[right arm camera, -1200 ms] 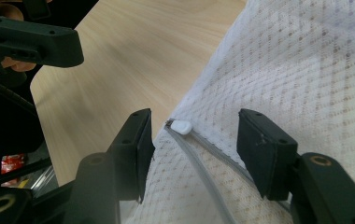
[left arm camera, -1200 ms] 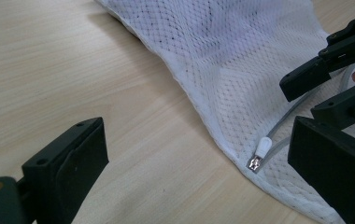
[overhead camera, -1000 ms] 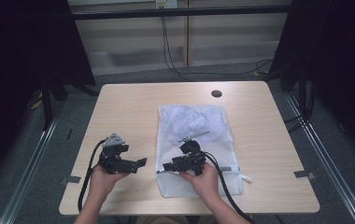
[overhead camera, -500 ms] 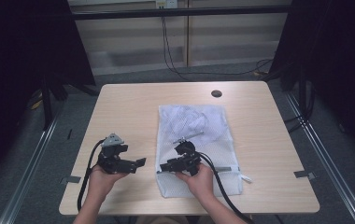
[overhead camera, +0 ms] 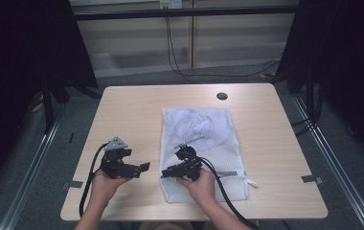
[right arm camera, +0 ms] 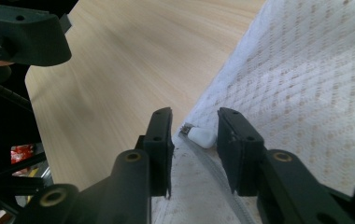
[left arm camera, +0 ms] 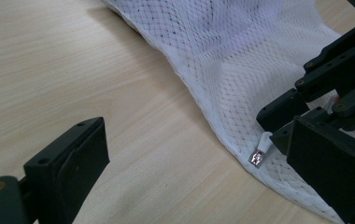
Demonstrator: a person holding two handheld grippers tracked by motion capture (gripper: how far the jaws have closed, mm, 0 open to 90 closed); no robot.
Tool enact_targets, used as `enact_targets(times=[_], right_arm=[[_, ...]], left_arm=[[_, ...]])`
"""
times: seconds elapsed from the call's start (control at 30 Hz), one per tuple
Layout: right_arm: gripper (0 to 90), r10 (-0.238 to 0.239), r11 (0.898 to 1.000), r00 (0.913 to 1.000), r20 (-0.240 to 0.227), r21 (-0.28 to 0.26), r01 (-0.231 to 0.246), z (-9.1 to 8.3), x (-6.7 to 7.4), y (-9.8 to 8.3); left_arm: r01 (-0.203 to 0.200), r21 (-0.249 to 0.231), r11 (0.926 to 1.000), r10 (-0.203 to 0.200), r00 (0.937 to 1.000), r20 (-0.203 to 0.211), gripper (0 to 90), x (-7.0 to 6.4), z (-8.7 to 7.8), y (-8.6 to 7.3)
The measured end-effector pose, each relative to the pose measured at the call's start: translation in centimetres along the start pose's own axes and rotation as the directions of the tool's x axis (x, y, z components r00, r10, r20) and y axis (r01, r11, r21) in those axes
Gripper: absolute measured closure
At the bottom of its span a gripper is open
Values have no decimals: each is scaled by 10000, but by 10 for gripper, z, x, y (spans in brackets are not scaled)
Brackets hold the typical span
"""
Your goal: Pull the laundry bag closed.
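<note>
- Two grippers over one light wood table [overhead camera: 137, 110], person's hands coming in from the near edge; largest item first.
- Table: round dark grommet [overhead camera: 221, 96] near the far edge, otherwise bare wood left of the bag.
- White mesh laundry bag [overhead camera: 204, 143] lies flat on the table's right-of-centre, long side running near to far; a lump of white fabric shows inside its far half. Zipper runs along the near end.
- Left gripper [overhead camera: 139, 168] is held just above the bare wood, well left of the bag's left edge, not touching it. In the left gripper view its jaws stand wide apart with nothing between them, so it's open.
- Right gripper [overhead camera: 166, 173] sits at the bag's near-left corner, jaws pointing left along the zipper line. Jaws have just been closing; right gripper view [right arm camera: 194, 154] shows them partly closed, straddling the zipper.
- Zipper pull [right arm camera: 198, 136], small white tab with a metal end, sits between the right gripper's jaws. A gap is visible on each side of it, so the pads aren't pressing on it: not gripped.
- Same pull shows in the left gripper view [left arm camera: 261, 152], lying at the bag's hem right at the right gripper's jaw tips.
</note>
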State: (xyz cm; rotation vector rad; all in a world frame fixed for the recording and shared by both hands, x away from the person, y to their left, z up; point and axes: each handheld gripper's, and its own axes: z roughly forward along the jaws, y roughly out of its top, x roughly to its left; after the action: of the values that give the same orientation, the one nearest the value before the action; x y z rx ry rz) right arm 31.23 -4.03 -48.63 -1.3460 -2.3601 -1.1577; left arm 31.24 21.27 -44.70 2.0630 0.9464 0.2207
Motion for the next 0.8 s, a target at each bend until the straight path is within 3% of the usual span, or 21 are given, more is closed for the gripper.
enact_targets(times=[0.1, 0.53, 0.8], right_arm=[[750, -74, 10000, 9999, -87, -58, 74, 2, 2, 0], [801, 4, 9994, 10000, 1, 341, -5, 13, 3, 1], [848, 211, 9992, 9998, -11, 353, -210, 15, 3, 2]], left_arm=[[4, 24, 10000, -4, 10000, 60, 52, 0, 0, 0], [-7, 87, 10000, 6, 10000, 29, 52, 0, 1, -1], [-12, 174, 9998, 8, 9998, 218, 53, -1, 4, -1]])
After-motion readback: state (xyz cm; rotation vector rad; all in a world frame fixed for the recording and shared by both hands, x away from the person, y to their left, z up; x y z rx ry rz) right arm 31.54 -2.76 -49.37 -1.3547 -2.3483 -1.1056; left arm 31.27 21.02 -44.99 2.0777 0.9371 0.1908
